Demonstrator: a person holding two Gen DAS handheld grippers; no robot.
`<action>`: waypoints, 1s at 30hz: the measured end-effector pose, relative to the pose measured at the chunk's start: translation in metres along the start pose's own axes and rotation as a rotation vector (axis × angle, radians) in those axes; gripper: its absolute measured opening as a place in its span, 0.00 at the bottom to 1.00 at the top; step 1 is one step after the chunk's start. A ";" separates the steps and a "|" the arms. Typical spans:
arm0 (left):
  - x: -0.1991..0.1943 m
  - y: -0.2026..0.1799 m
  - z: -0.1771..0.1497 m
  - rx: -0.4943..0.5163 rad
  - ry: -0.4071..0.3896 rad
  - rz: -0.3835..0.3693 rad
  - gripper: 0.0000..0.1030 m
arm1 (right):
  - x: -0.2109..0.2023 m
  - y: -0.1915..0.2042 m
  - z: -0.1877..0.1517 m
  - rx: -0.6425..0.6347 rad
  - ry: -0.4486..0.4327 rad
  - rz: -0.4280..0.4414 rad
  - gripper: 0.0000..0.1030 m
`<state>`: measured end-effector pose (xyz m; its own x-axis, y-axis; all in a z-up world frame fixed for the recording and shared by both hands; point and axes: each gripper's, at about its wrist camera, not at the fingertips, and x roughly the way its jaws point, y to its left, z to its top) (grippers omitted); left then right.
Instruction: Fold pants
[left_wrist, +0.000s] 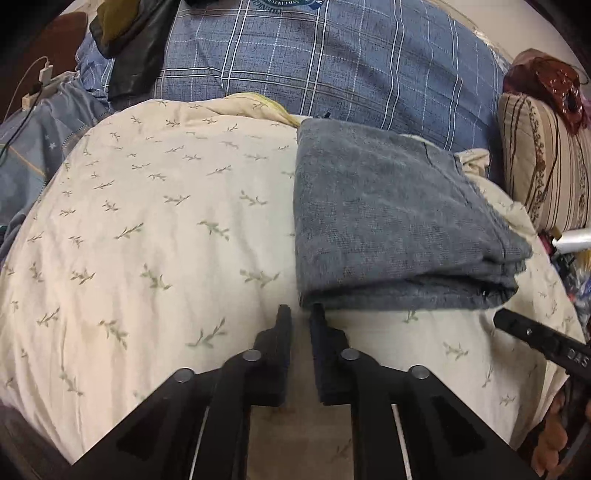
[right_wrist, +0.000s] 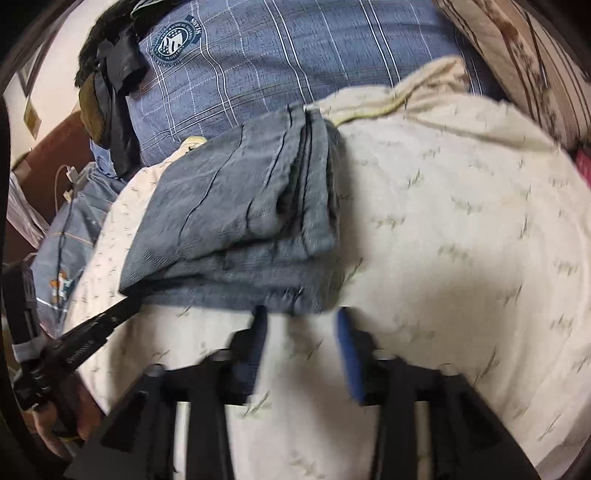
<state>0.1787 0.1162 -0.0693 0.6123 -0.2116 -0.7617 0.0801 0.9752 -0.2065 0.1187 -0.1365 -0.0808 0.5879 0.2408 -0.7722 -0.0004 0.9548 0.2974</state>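
Both grippers angle steeply down over a bed, their tips at the near edge of folded grey-blue pants (left_wrist: 399, 221). The left gripper (left_wrist: 301, 314) has its jaws parted by a narrow gap, nothing between them, the right-hand tip just touching the pants' near left corner. The right gripper (right_wrist: 301, 317) stands with jaws wide apart and empty, just short of the same folded edge. The pants lie on a cream leaf-print quilt (left_wrist: 147, 229); beyond them a blue plaid blanket (left_wrist: 332, 66) and a striped pillow (left_wrist: 546, 162).
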 end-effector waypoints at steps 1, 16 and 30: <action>-0.002 -0.002 -0.003 0.001 0.005 0.013 0.27 | 0.000 0.000 -0.004 0.009 0.010 0.004 0.51; -0.013 -0.023 -0.023 0.068 0.028 0.069 0.63 | -0.006 0.009 -0.027 0.055 -0.011 0.021 0.79; -0.041 -0.017 -0.027 0.010 -0.115 0.112 0.63 | -0.051 0.039 -0.020 -0.134 -0.276 -0.013 0.80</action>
<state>0.1311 0.1064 -0.0511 0.7041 -0.0930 -0.7040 0.0137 0.9930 -0.1175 0.0727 -0.1080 -0.0410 0.7861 0.1896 -0.5883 -0.0874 0.9763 0.1978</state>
